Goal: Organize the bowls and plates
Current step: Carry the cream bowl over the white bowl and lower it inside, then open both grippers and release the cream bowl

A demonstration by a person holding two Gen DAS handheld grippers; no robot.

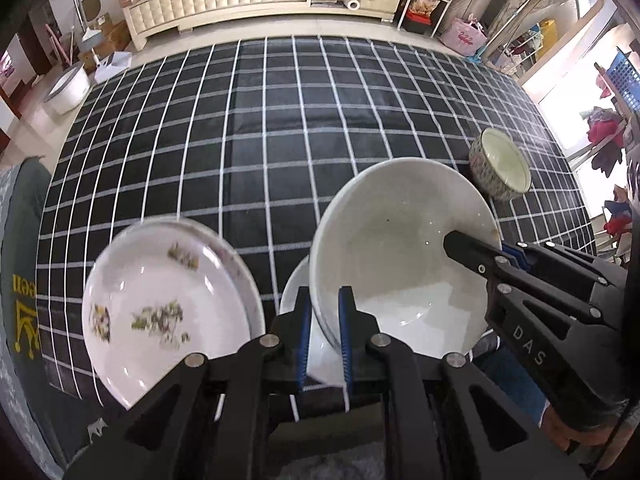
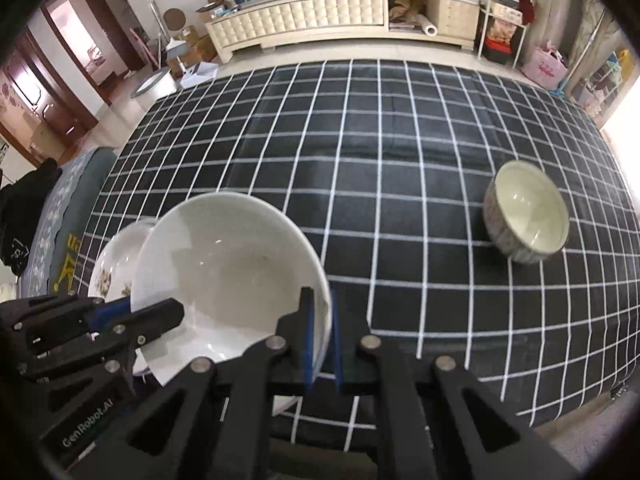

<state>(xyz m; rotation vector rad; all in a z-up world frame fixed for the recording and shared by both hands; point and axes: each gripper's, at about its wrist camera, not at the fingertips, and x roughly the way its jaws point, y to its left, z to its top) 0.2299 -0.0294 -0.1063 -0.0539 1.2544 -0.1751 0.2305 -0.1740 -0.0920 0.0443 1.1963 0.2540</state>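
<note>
both grippers, left gripper [image 1: 324, 336] and right gripper [image 2: 322, 336], pinch white bowl [image 1: 396, 256] rims (opposite edges); cloth [image 2: 400, 152] beyond.

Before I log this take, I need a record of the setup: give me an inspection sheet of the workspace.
Surface: black checked cloth.
Job's things: large white bowl gripped at two rim points; floral plates stacked to its left; small patterned bowl standing apart on the right.
Clutter: nothing seen on the cloth.
Grippers: left gripper and right gripper both clamp the bowl rim.
Cables: nothing seen.
Surroundings: cream cabinet, pink bag.
</note>
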